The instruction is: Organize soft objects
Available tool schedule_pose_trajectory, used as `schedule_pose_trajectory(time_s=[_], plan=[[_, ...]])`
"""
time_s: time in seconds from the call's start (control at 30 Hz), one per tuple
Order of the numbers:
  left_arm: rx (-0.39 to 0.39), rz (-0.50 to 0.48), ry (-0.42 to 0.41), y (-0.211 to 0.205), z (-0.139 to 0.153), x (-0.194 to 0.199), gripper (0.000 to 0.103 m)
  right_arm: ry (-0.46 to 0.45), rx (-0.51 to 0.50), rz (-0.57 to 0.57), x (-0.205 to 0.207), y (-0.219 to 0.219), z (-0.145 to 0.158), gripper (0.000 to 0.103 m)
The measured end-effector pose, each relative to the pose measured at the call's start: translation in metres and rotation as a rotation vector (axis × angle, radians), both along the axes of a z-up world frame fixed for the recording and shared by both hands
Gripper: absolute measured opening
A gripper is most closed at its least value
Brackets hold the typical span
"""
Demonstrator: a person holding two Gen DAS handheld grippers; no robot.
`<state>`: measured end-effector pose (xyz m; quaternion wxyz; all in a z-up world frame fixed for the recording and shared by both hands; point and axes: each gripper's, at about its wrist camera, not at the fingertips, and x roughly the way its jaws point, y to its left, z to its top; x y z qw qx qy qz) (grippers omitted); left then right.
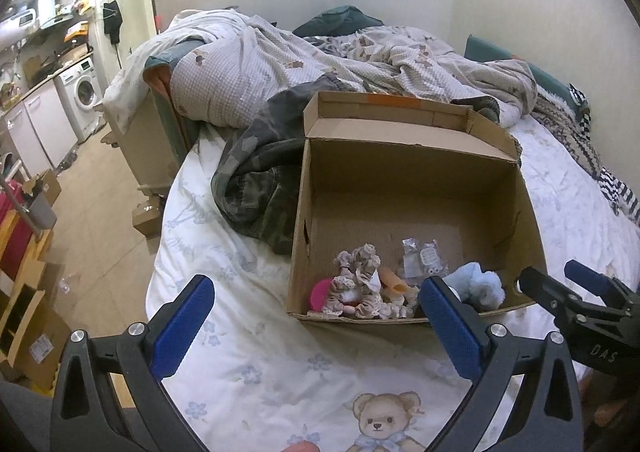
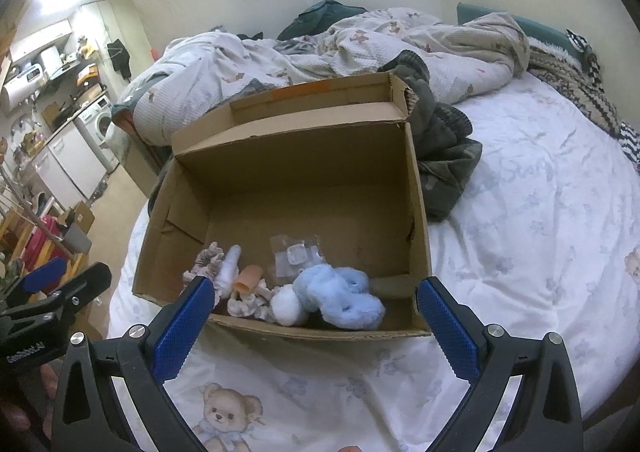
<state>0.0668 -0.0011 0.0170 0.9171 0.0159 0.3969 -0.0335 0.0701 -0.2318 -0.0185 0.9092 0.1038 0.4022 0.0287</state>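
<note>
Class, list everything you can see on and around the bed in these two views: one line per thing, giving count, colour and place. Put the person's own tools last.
cardboard box: one, brown, open, on the bed
fluffy toy: one, pale blue, in the box's near right corner
scrunchies: several, beige patterned, near left in the box
clear packet: one, on the box floor
camouflage garment: one, green-grey, behind the box
duvet: one, pale checked, heaped at the back
washing machine: one, white, far left
left gripper: open, empty
right gripper: open, empty
</note>
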Motion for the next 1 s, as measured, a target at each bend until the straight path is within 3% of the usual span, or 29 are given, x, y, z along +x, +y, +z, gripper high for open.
schedule_pose_trajectory(time_s=[1.0], plan=[[-0.017, 0.005, 0.017, 0.0027, -0.0011, 0.0023, 0.103, -0.008, -0.043, -0.004, 0.0025, 0.0035, 0.0022, 0.103]])
